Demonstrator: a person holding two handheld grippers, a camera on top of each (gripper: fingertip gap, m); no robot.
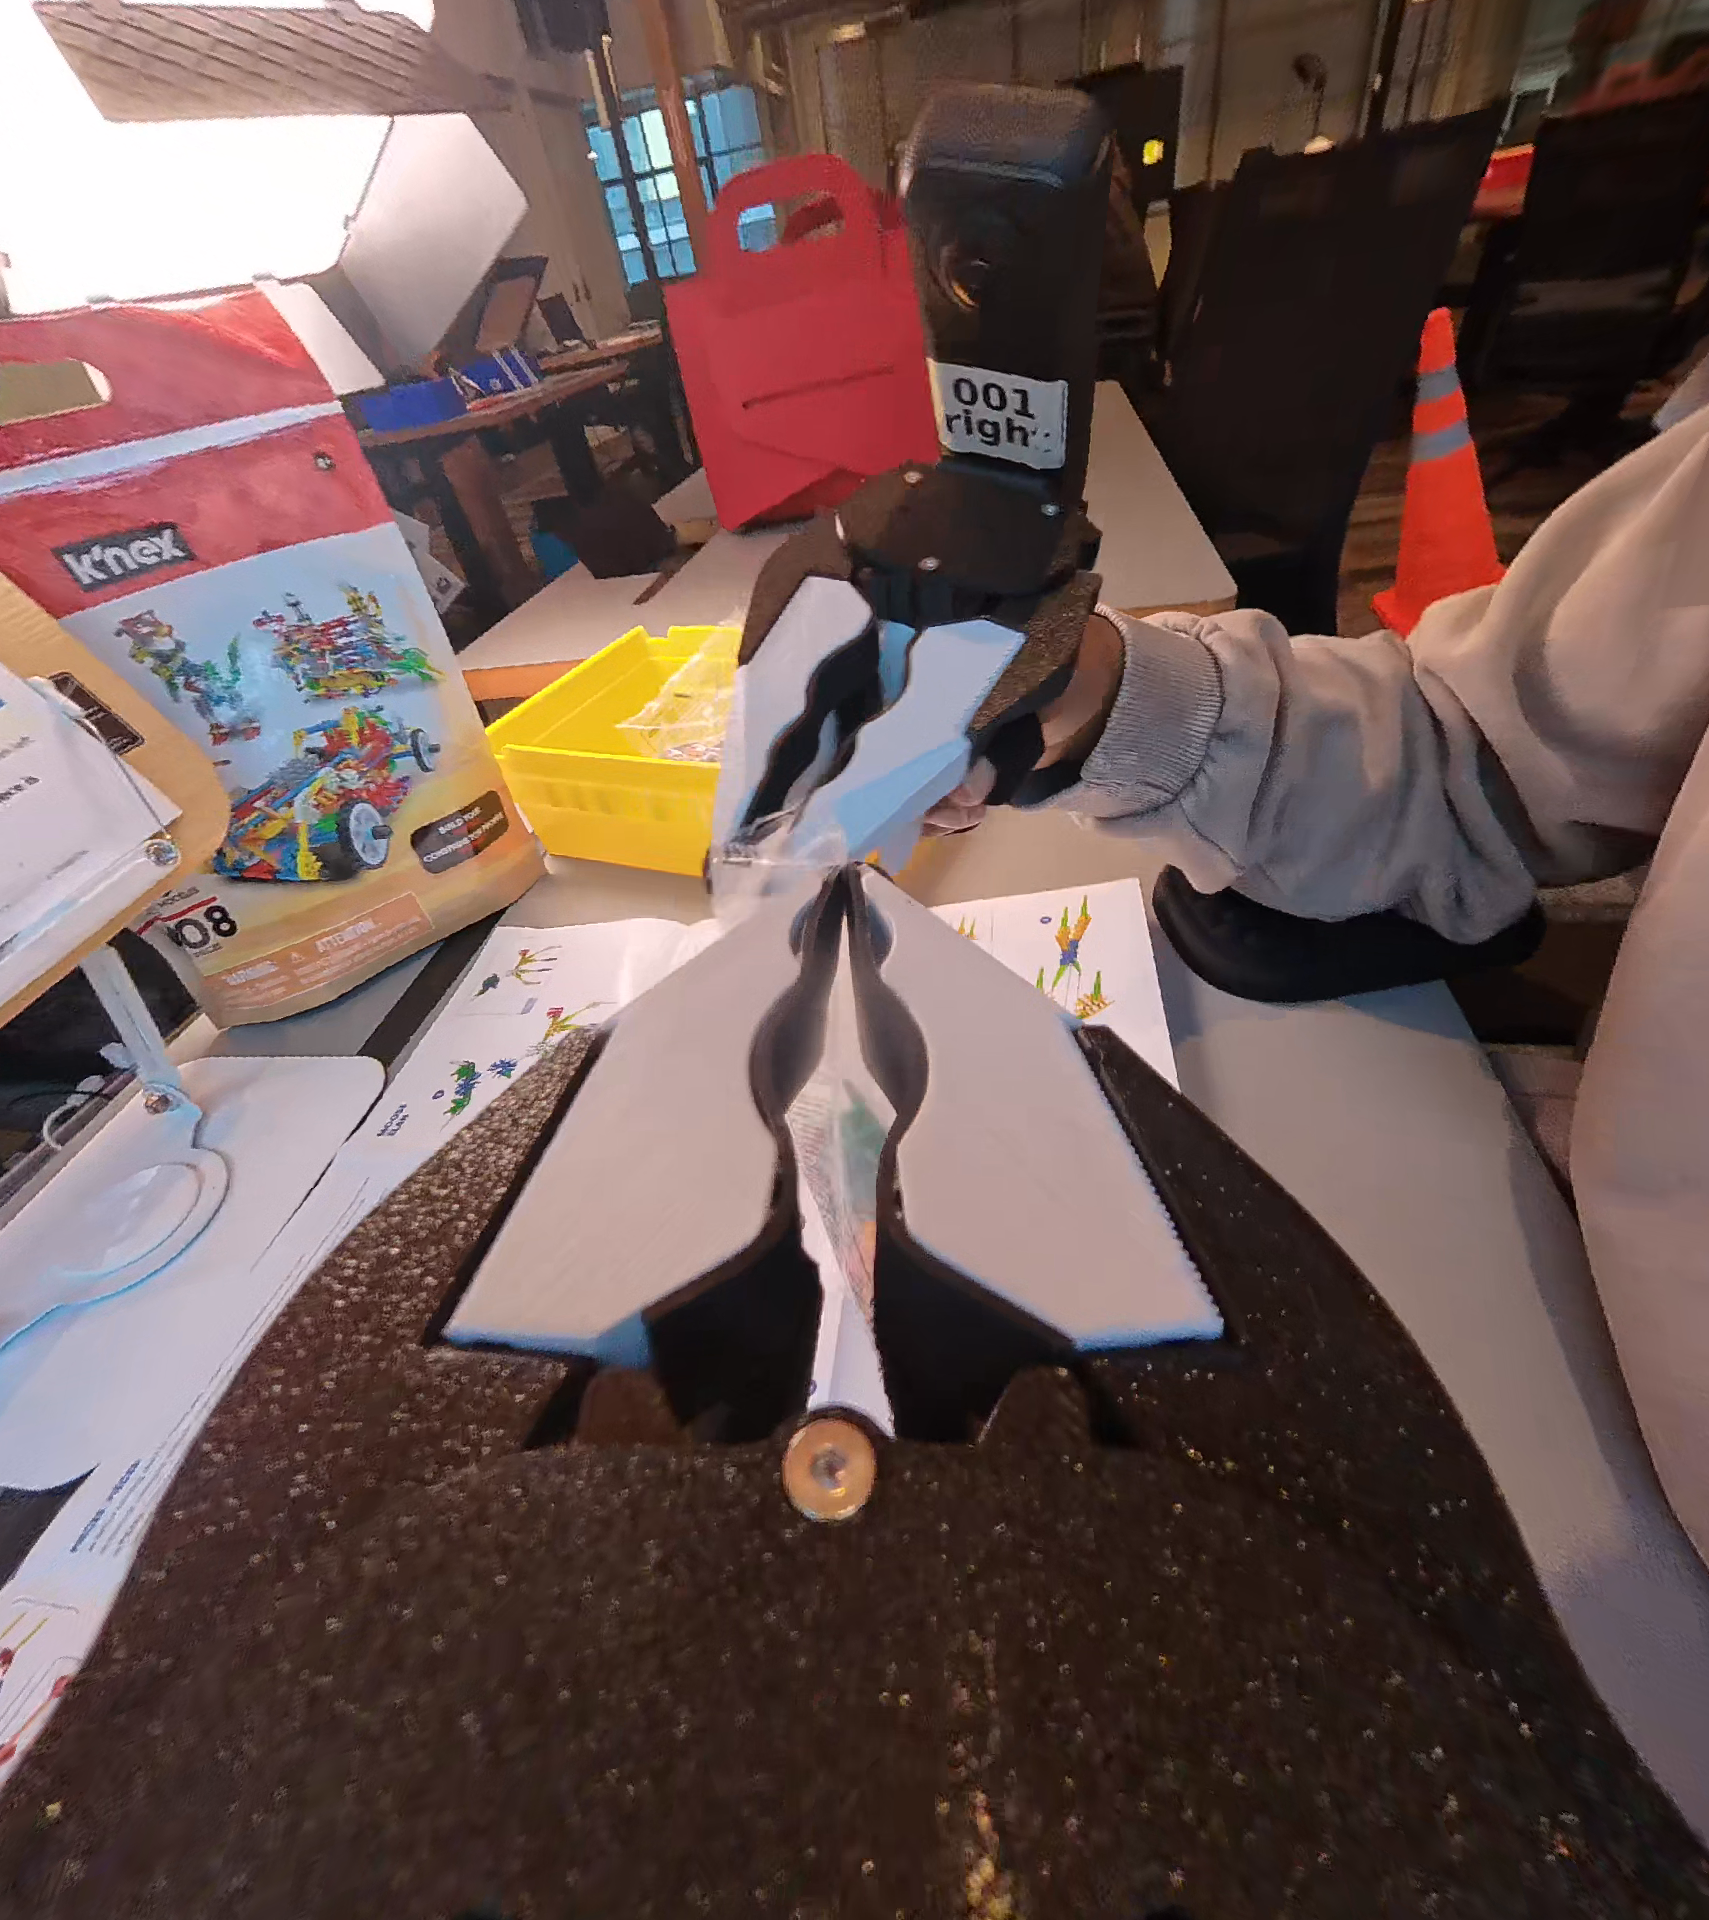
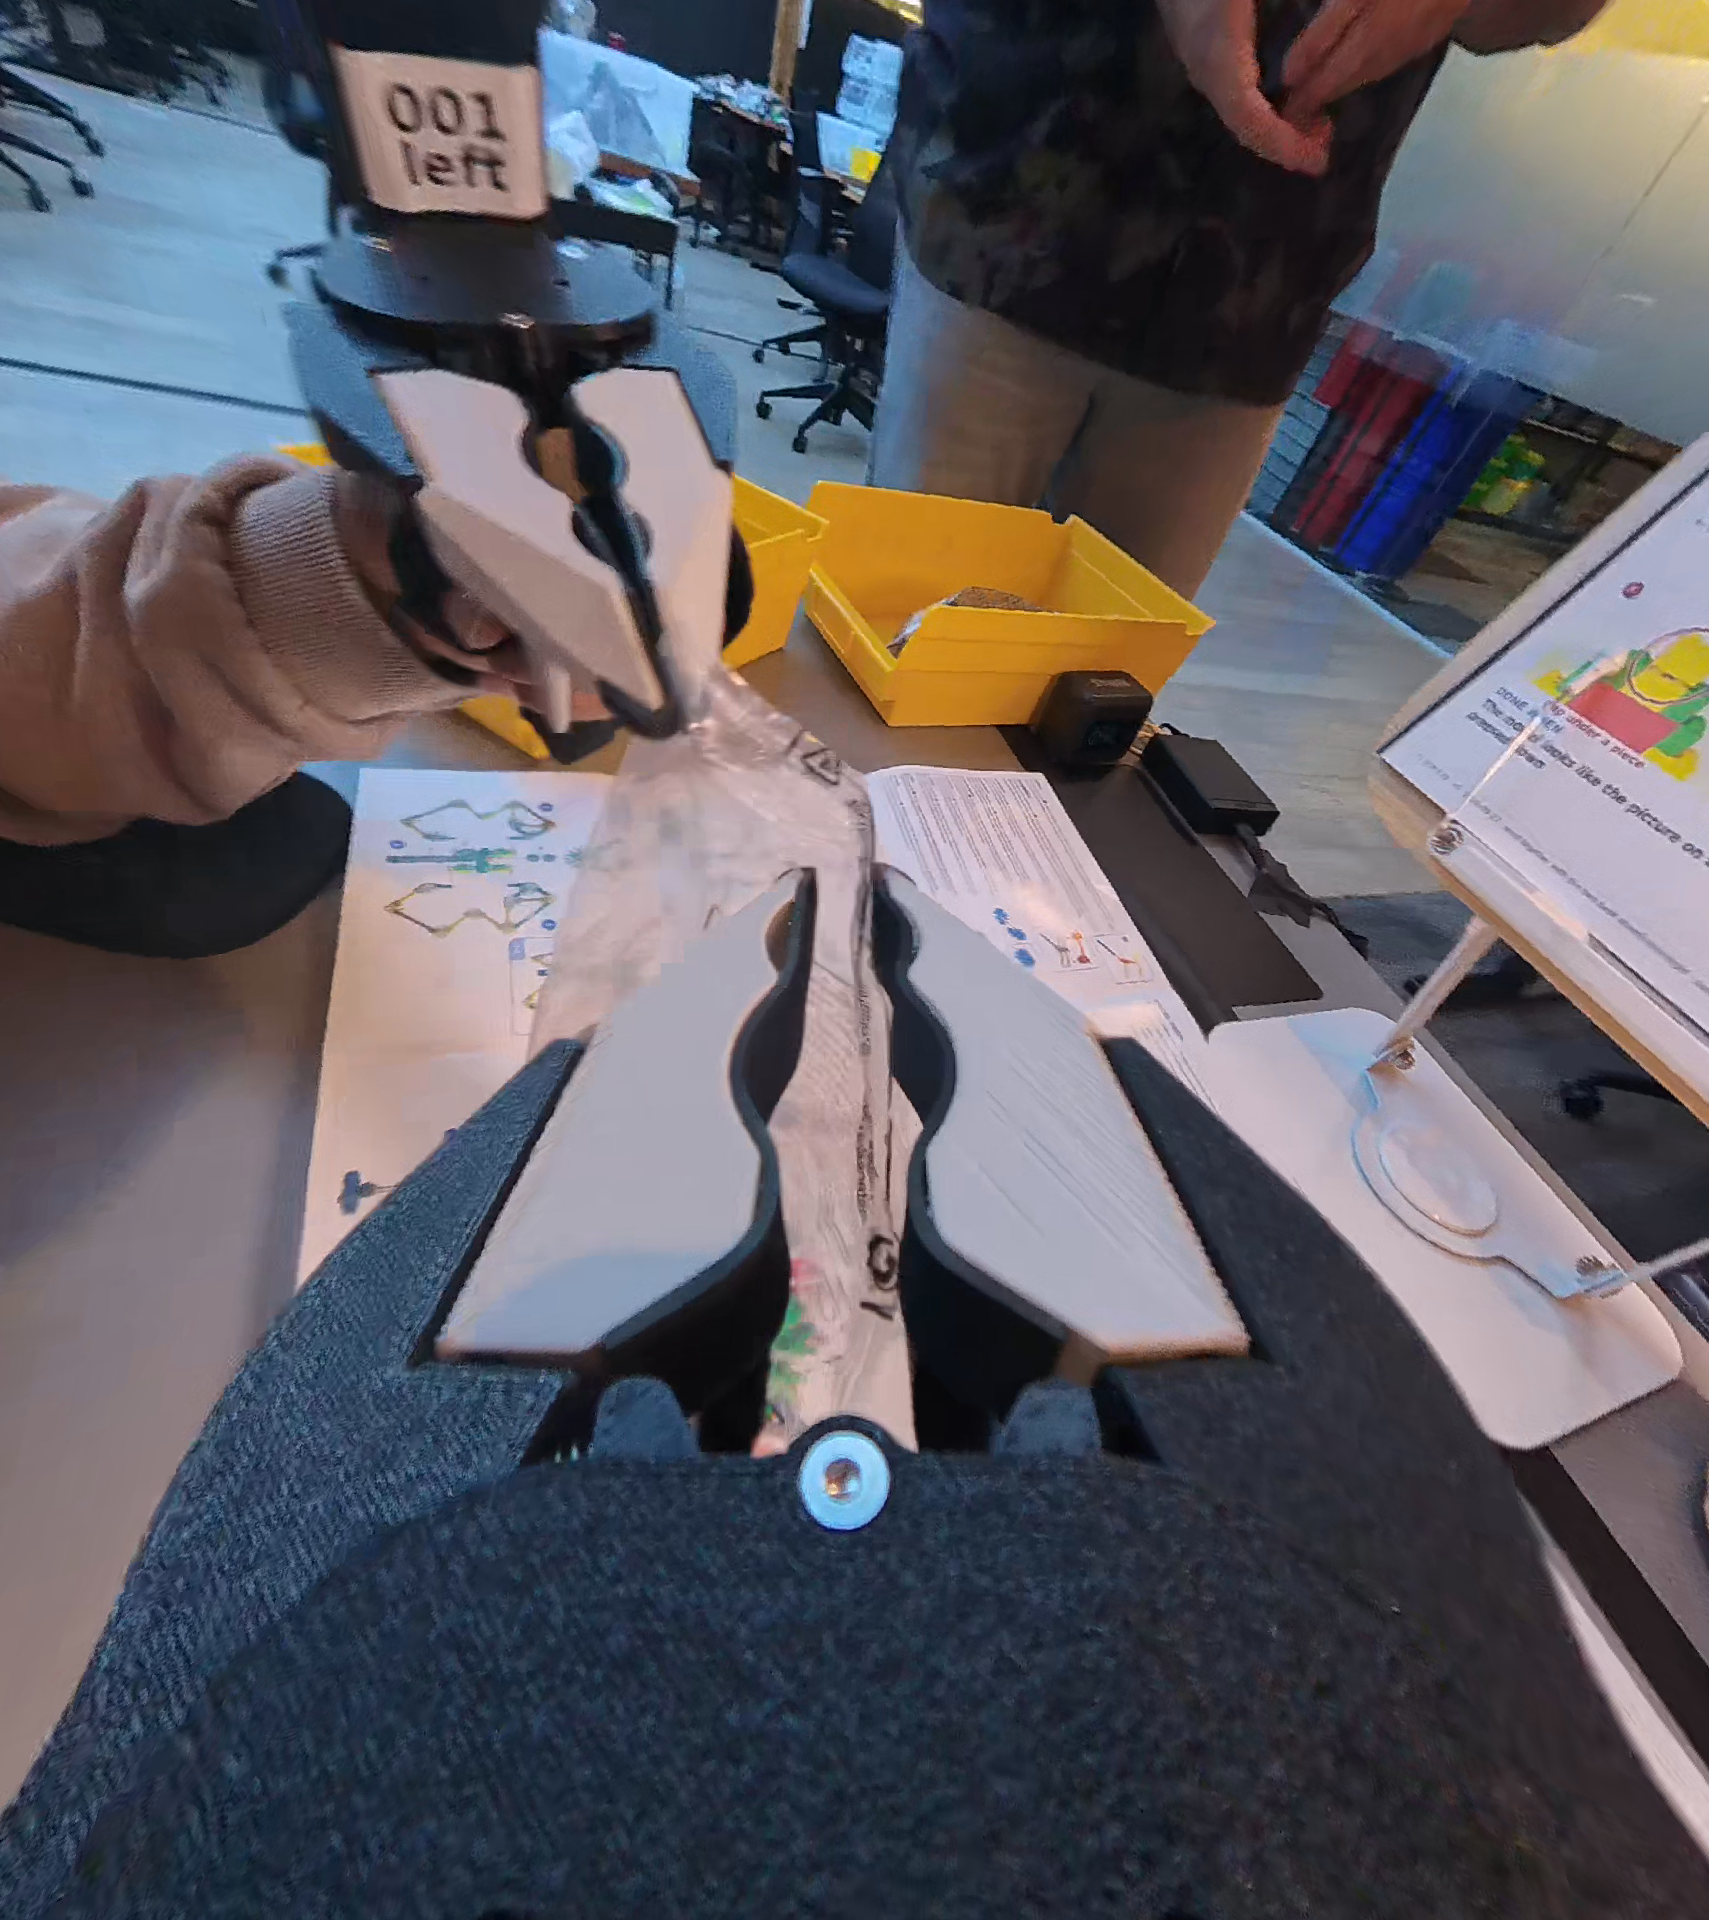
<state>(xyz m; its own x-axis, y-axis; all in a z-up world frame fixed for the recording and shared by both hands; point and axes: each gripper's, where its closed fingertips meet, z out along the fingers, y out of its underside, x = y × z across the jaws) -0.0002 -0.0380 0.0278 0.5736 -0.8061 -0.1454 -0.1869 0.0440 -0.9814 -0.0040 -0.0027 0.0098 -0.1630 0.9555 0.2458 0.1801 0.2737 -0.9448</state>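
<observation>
Both pinched near-shut on clear plastic bag (image 2: 725, 831): left gripper (image 1: 845, 883) far end, right gripper (image 2: 842, 883) near, above instr. sheet (image 2: 455, 883).

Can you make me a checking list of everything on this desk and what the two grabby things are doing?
Surface: pale table with an open instruction booklet lying flat.
Job's things: clear plastic bag stretched between both grippers; small coloured pieces inside.
Clutter: yellow bins, toy box, red carton, tilted sign stand.
Grippers: left gripper shut on the bag's end; right gripper shut on its other part.
Cables: black adapter, cord unclear.
Surroundings: standing person, office chairs, orange cone.
</observation>
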